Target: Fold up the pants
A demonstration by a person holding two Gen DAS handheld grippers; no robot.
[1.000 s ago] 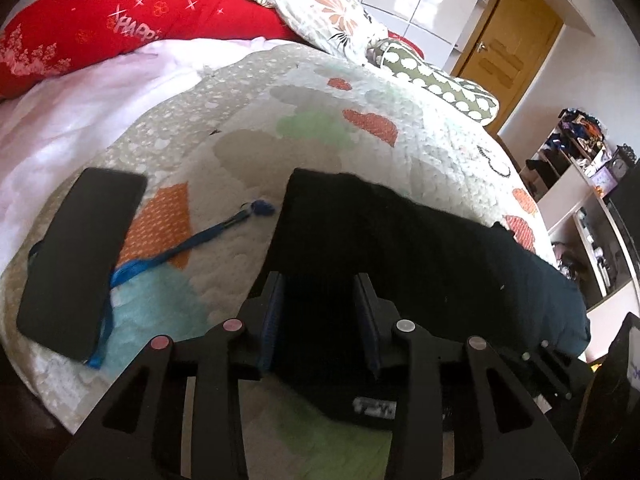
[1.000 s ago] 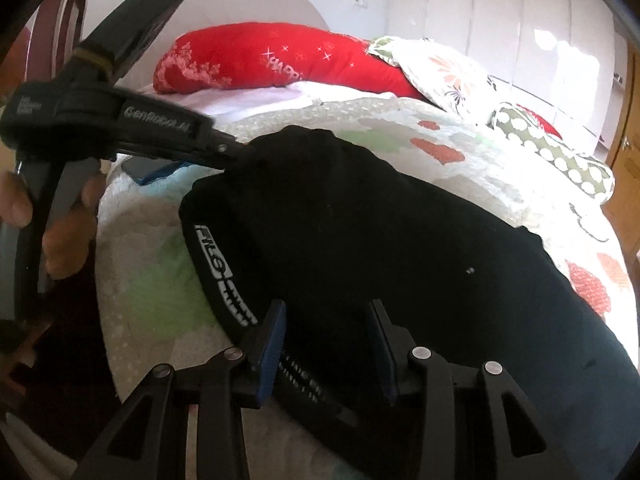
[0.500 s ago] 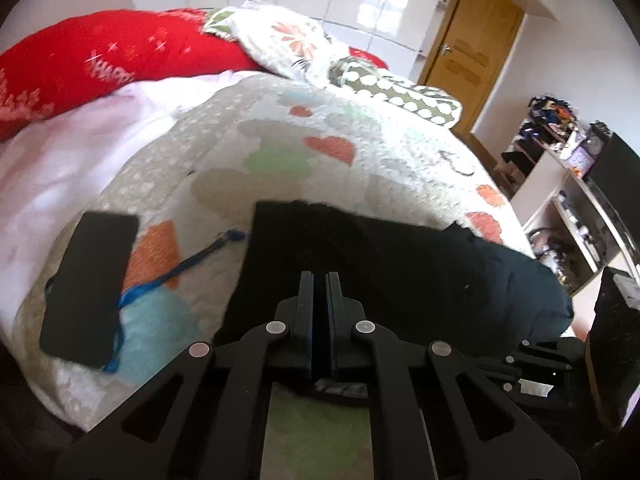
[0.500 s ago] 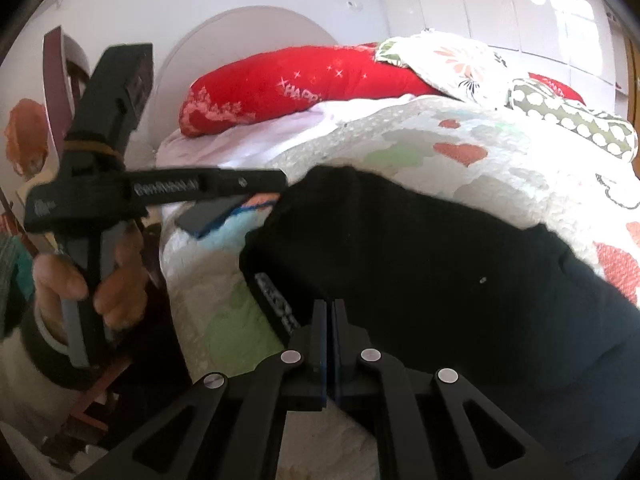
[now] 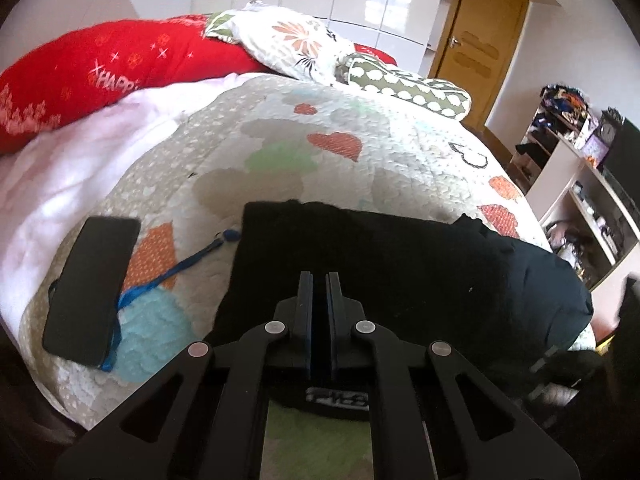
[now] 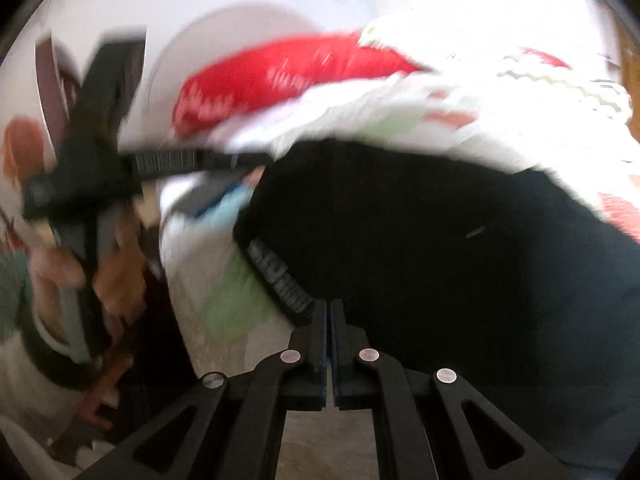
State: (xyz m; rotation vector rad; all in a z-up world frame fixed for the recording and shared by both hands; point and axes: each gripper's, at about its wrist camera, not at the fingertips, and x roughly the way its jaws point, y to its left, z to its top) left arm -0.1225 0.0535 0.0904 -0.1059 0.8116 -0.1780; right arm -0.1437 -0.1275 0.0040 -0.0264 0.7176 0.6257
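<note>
Black pants (image 5: 400,264) lie folded lengthwise across the quilted bed, waistband with white lettering (image 5: 336,398) at the near edge. My left gripper (image 5: 319,280) is shut, its fingers over the waist end of the pants; no cloth shows pinched between them. In the blurred right wrist view the pants (image 6: 440,248) fill the middle and my right gripper (image 6: 329,308) is shut next to the waistband (image 6: 280,276), apparently empty. The left gripper (image 6: 240,162) shows there at upper left, held in a hand.
A black phone (image 5: 90,290) with a blue lanyard (image 5: 176,268) lies on the quilt (image 5: 320,152) left of the pants. Red and floral pillows (image 5: 120,68) sit at the bed's head. Shelves (image 5: 580,184) and a door stand at the right.
Both grippers went from open to shut and pulled back and up from the pants. The right wrist view is now motion-blurred as it moves.
</note>
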